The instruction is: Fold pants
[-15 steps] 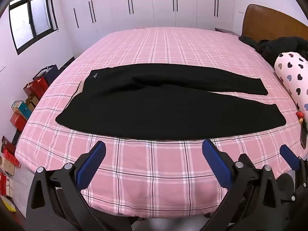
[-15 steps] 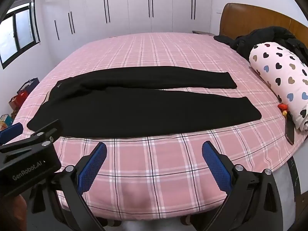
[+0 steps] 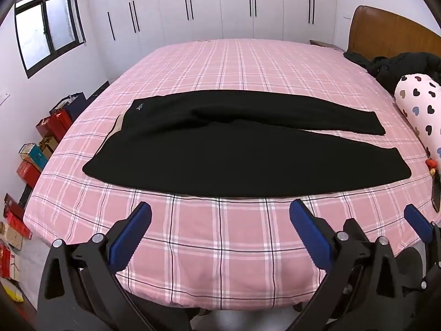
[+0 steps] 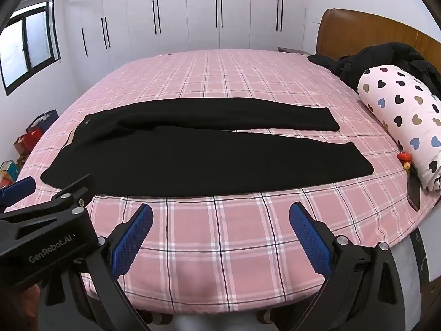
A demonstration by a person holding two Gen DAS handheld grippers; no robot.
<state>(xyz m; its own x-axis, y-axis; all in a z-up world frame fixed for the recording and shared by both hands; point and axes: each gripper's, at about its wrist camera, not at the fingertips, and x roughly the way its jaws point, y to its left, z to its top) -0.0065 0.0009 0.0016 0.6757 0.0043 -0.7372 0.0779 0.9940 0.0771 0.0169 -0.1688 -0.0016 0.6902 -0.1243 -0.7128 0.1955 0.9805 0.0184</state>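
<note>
Pants [image 3: 226, 154], black, lie flat across the near half of the bed [image 3: 220, 248], waistband toward the window side, cuffs toward the headboard side. We note the two legs are splayed in a narrow V: the far leg [image 4: 248, 113] angles away from the near leg [image 4: 248, 165], leaving a wedge of pink sheet between them near the cuffs. We judge no fold has been made; the garment appears laid out so that one leg can be brought over the other.

We hold both tools back from the cloth, over the near strip of bare sheet. Our left gripper [image 3: 220, 229] is spread wide and empty, fingers pointing at the near leg's long edge. Our right gripper [image 4: 220, 229] is likewise spread wide, holding nothing, and sits just beside the left one.

Edges: the near hem line runs parallel to the mattress edge with a band of bare sheet between. The waist corner [image 3: 88, 169] lies near the bed's left edge. The near cuff [image 4: 363, 162] is near a heart-print pillow [image 4: 405, 121], a small red object [image 4: 403, 155] and a dark flat item [image 4: 413, 190]. Beyond the far leg the bed is open, giving room to carry cloth away from us. Dark clothing [image 4: 386, 55] sits piled by the headboard, well apart.
</note>
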